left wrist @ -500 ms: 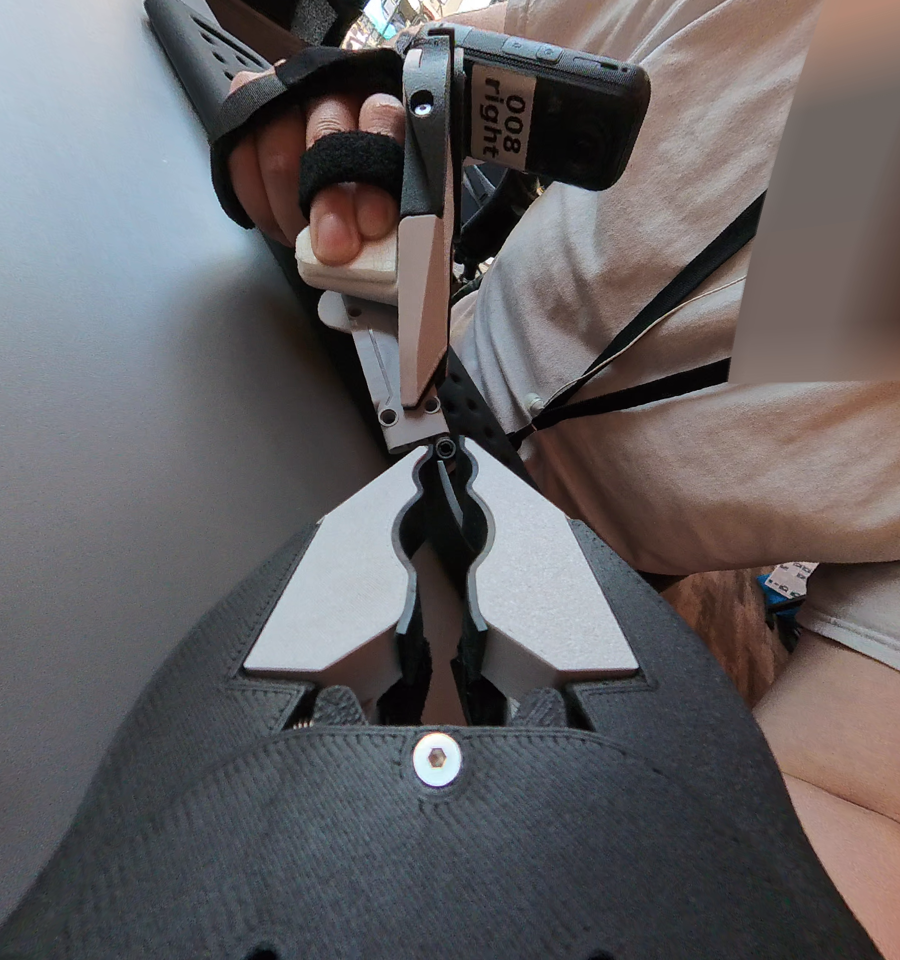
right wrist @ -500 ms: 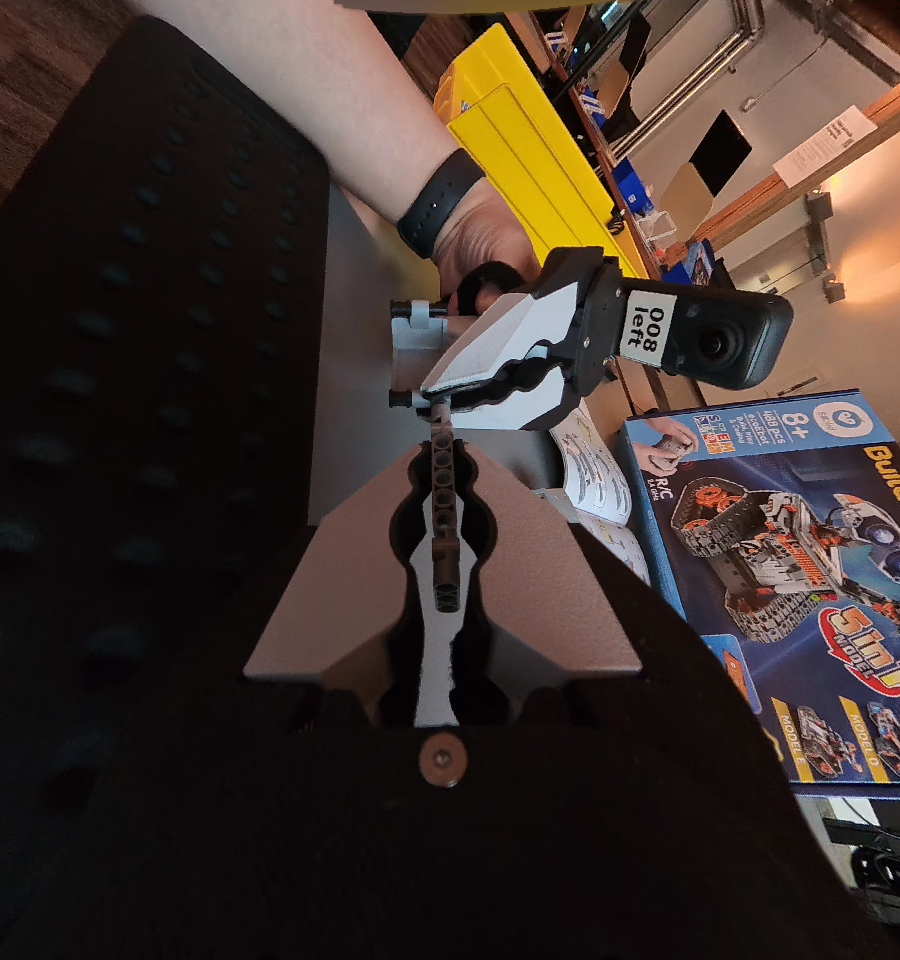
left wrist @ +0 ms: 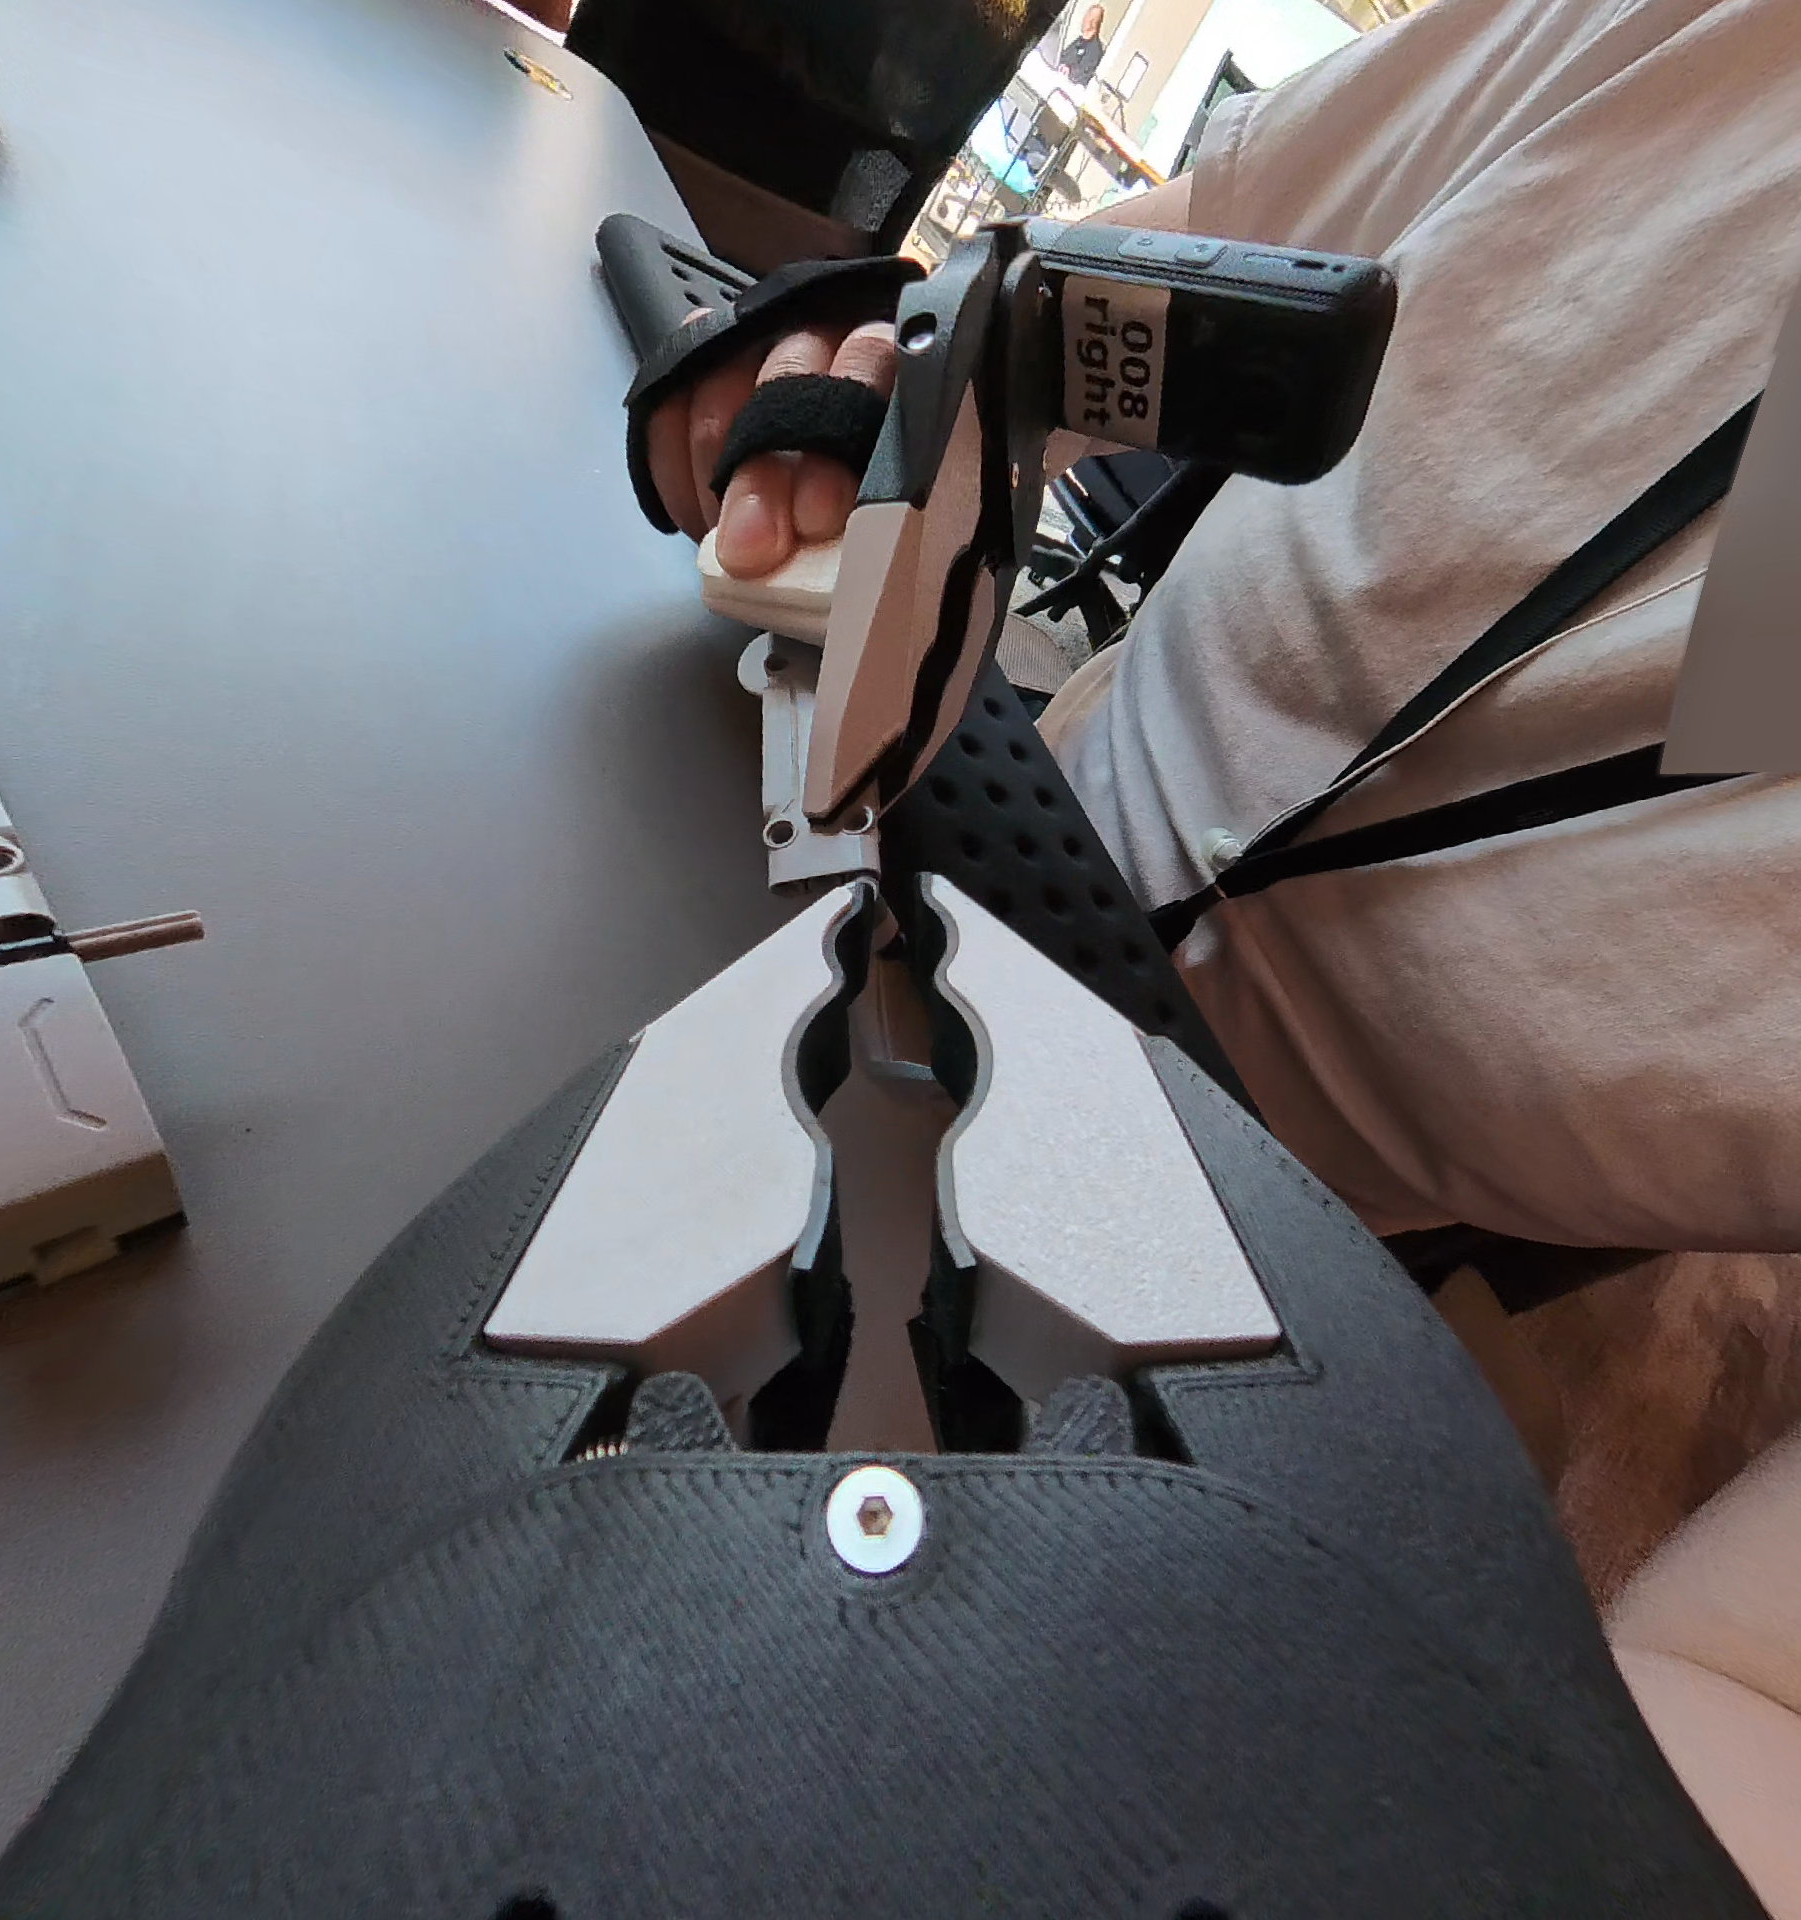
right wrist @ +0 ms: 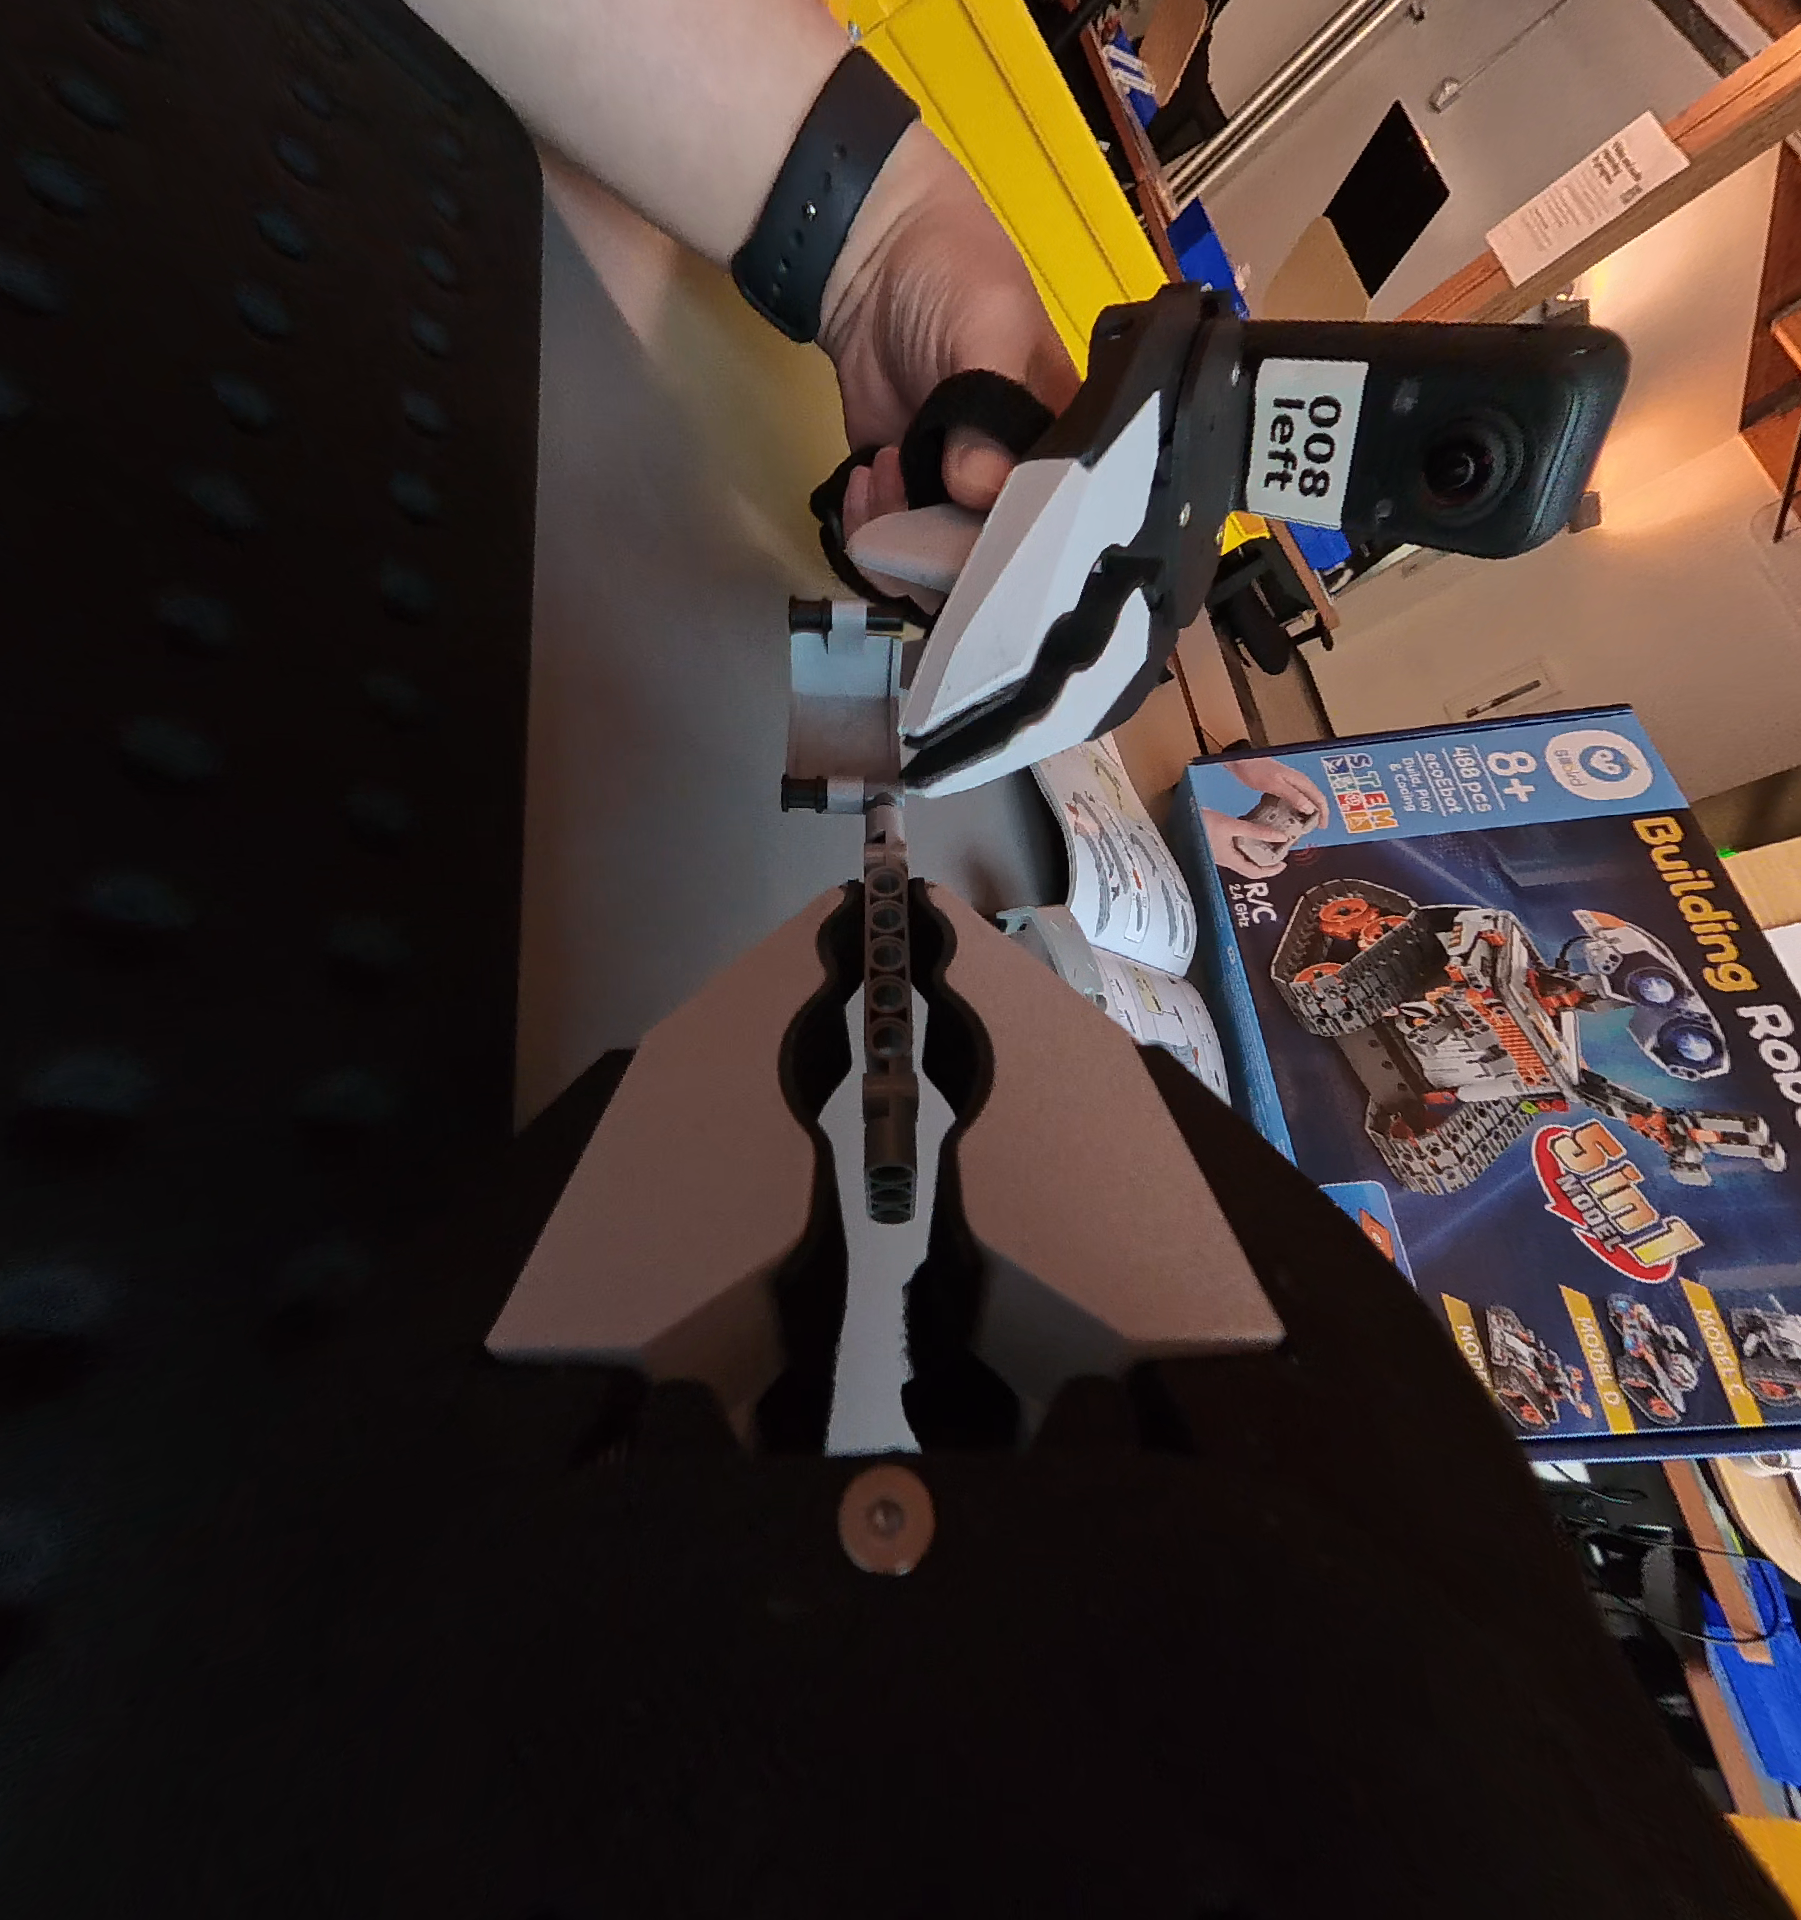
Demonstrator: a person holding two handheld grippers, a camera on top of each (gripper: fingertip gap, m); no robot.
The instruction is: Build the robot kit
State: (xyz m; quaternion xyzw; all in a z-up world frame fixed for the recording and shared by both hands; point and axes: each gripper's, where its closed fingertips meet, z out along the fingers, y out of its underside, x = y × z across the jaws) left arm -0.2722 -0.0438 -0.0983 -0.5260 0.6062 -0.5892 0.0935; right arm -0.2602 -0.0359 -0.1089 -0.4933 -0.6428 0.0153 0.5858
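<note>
Your right gripper [right wrist: 888, 914] is clamped on a dark beam [right wrist: 888, 1039] with a row of holes, held lengthwise between the jaws, its far end sticking out past the tips. That end touches a light grey part [right wrist: 842, 707] with black pins [right wrist: 804, 615] on its side. Your left gripper [right wrist: 917, 764] pinches the grey part at its edge, jaws closed on it.

From the left wrist view: left gripper [left wrist: 888, 904] tips sit right at the grey part [left wrist: 797, 769], a dark piece between the jaws reaching back toward the camera. Your right gripper [left wrist: 854, 821] comes down from above, tips meeting the same part. Your right hand [left wrist: 761, 468] wears a black strap over the fingers.

Both hover over a grey table [left wrist: 304, 468]. On its left edge lies a beige block [left wrist: 13, 1091] with a short rod [left wrist: 137, 930] poking out. A black perforated strap [left wrist: 1031, 862] runs under the grippers.

Right wrist view, beyond the grippers: open booklet [right wrist: 1124, 883], a blue kit box [right wrist: 1519, 1091] beside it, a yellow bin [right wrist: 1000, 177] behind your left hand [right wrist: 927, 343], which has a black wristband [right wrist: 823, 197]
</note>
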